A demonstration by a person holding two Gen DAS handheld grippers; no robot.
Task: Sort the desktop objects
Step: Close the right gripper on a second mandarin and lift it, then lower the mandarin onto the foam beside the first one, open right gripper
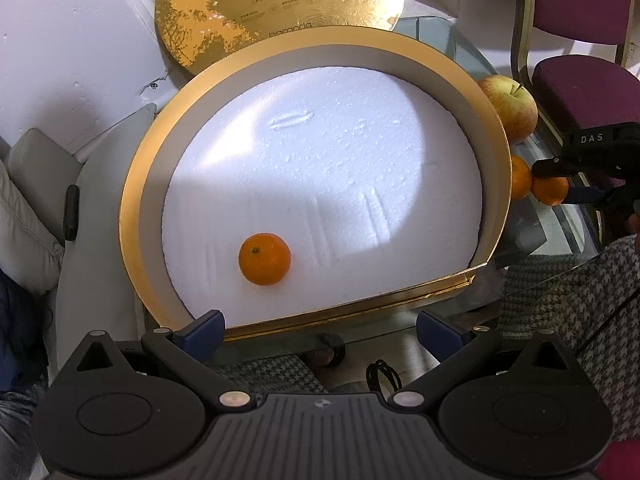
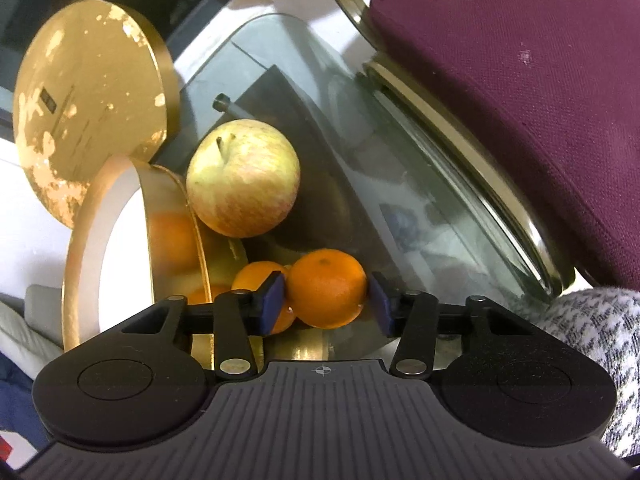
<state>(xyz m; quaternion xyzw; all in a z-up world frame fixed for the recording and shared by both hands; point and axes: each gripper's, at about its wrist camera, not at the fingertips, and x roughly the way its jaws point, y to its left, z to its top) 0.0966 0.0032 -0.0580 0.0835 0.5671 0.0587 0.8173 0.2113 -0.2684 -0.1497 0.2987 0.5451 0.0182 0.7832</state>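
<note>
Orange tangerine (image 2: 326, 288) between right jaws

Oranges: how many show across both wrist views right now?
3. One orange lies on the foam inside the gold box; two sit outside beside it, one between the right gripper pads, another behind.

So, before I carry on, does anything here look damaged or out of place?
Yes. The round gold lid propped behind the gold box has its foil flaking off in pale patches. The white foam liner is pitted and dented, with pressed grooves. The fruit itself, one orange inside, looks intact.
</note>
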